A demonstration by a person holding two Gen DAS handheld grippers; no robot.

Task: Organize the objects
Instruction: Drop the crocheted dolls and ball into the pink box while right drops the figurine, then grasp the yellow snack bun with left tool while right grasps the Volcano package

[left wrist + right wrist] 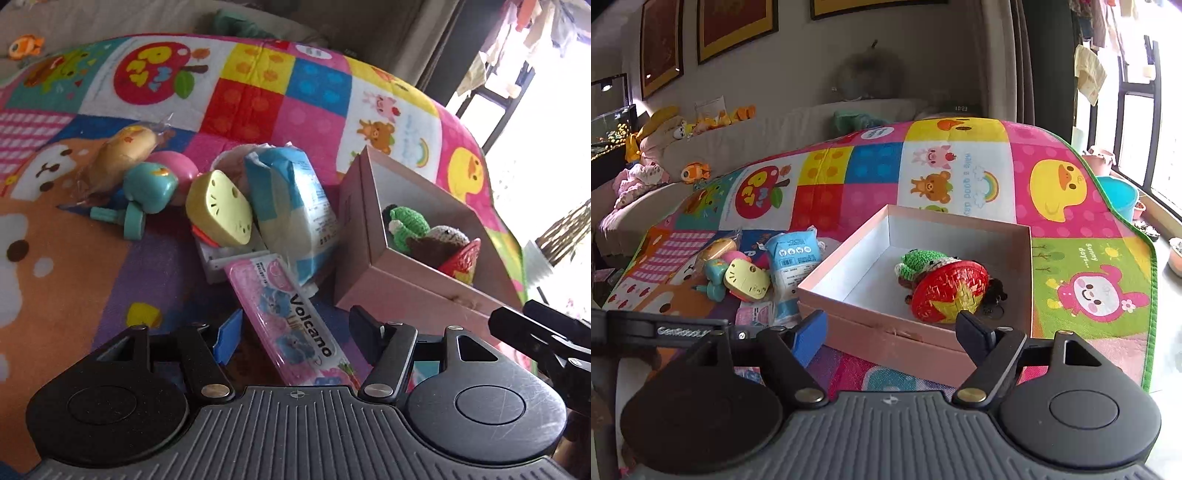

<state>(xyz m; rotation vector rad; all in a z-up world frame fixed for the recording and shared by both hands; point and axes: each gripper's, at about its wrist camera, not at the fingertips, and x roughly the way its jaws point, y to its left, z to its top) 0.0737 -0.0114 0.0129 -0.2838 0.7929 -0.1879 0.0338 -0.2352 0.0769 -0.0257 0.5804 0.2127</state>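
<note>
Now | left gripper [295, 332] released, jaws straddling pink Volcano pack [284, 314] at 12 o'clock, box [369, 236] at 2 | light, stiff, slick wrap: pinch long edges | right gripper [894, 332] released, empty

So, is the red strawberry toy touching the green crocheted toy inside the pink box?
Touching. In the right wrist view the red strawberry toy lies against the green crocheted toy and overlaps it with no gap, both inside the pink box.
</note>
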